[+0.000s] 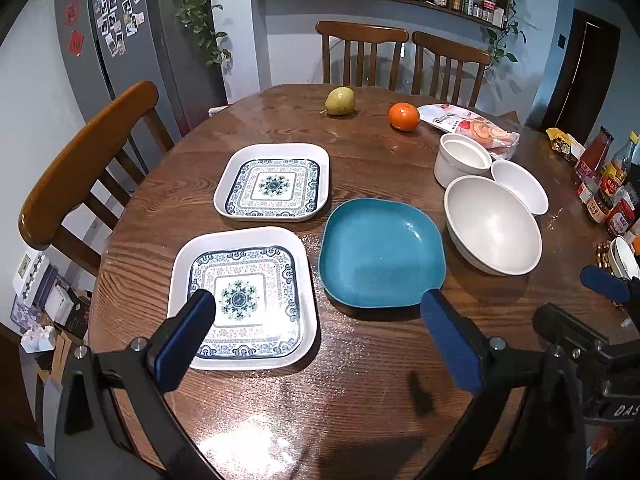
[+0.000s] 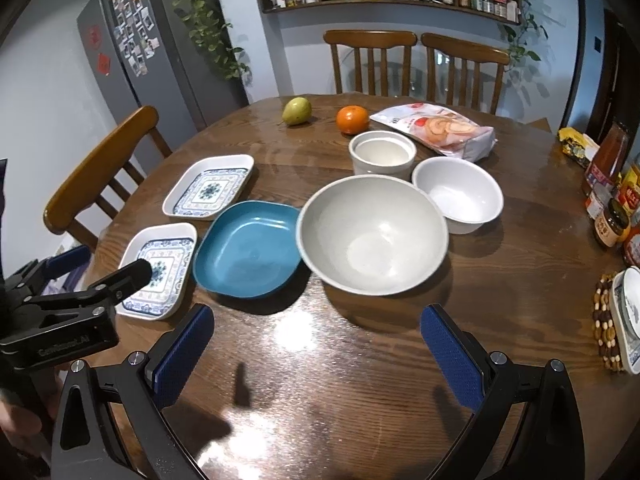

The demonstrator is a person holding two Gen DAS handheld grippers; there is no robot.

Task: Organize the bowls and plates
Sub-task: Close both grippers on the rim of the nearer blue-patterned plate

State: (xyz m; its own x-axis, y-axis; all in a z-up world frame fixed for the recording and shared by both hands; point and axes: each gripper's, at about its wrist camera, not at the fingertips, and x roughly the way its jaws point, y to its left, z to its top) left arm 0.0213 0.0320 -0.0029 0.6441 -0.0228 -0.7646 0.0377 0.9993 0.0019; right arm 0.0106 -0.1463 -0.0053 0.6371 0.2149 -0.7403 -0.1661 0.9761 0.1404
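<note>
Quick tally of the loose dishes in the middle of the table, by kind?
Patterned square plates: 2
Blue square plate: 1
White bowls: 2
White ramekin: 1
Total: 6

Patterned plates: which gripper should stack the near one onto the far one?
Left, probably. The left gripper hangs open right over the near patterned plate, with the far plate straight ahead. The right gripper faces the big white bowl.
</note>
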